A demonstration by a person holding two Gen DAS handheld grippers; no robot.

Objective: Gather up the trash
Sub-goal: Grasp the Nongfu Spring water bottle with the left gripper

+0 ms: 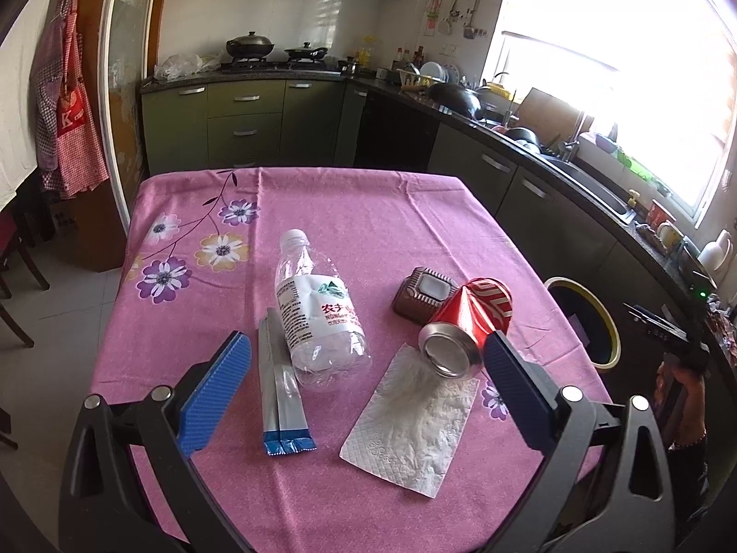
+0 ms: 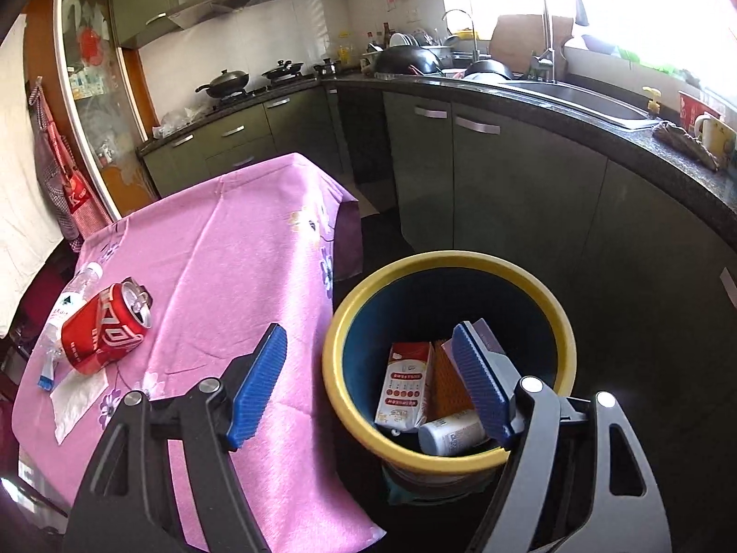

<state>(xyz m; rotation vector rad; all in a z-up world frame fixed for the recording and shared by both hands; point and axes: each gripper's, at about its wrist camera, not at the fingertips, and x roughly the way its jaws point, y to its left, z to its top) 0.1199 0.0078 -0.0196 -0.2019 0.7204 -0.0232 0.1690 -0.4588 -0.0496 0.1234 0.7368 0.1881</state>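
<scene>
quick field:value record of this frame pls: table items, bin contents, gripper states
surface: pink floral tablecloth
on table: clear plastic water bottle, lying; crushed red soda can resting on white paper napkin; silver-blue sachet pair; brown ribbed tray
bin: yellow-rimmed blue bin, beside table
bin contents: white-red carton, orange packet, white bottle
left gripper: open, empty
right gripper: open, empty

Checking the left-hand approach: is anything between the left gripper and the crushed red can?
Nothing visible blocks it. The left gripper is open above the table, and the red can lies just inside its right finger, resting on the white napkin. The plastic bottle lies alongside, apart.
</scene>
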